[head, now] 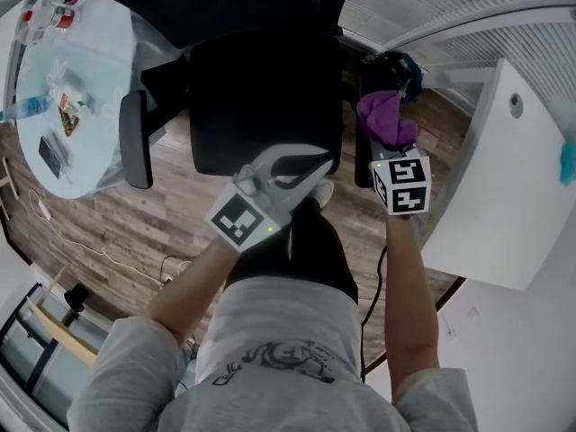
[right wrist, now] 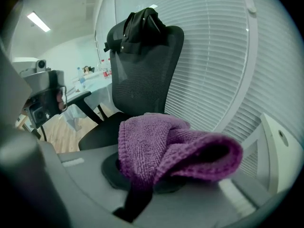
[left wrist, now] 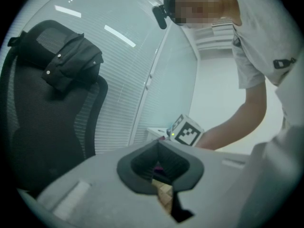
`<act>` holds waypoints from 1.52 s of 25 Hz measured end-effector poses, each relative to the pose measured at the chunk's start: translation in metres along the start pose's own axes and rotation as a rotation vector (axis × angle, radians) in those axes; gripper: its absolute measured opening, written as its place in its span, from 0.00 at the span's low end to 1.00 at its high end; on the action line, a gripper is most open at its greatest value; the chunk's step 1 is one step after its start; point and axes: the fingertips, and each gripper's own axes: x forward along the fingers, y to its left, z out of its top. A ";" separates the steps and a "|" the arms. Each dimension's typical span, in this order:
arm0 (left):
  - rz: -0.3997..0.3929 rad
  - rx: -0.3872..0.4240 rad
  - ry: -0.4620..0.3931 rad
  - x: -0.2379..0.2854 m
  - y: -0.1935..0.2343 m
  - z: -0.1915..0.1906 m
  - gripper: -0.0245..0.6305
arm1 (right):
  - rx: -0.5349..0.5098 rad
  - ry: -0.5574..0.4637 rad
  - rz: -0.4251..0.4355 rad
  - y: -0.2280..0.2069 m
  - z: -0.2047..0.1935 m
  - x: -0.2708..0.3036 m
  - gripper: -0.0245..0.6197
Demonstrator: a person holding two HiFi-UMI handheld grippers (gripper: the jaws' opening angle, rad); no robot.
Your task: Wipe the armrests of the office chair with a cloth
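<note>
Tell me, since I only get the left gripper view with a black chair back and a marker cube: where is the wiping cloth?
Observer: The purple cloth is clamped in the right gripper, bunched up over its jaws.
Operator: Is it on an armrest?
Observer: The head view shows it over the near armrest, at that view's right. I cannot tell whether they touch.
Operator: And the other one?
Observer: The far armrest stands at the head view's left beside a round table, with no gripper near it.
</note>
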 end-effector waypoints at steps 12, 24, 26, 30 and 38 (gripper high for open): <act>0.002 0.006 0.003 -0.006 -0.001 -0.001 0.04 | -0.048 0.026 -0.017 -0.028 0.049 0.044 0.09; -0.012 0.011 -0.004 0.002 -0.016 0.004 0.04 | -0.036 -0.006 -0.047 -0.002 0.008 0.003 0.08; -0.017 0.010 -0.007 0.004 -0.019 0.005 0.04 | -0.036 -0.014 -0.047 0.008 -0.006 -0.011 0.08; -0.026 0.011 -0.010 0.010 -0.026 0.006 0.04 | -0.018 -0.022 -0.037 0.030 -0.035 -0.039 0.08; -0.054 0.033 0.001 0.018 -0.042 0.006 0.04 | 0.007 -0.047 -0.056 0.054 -0.071 -0.070 0.08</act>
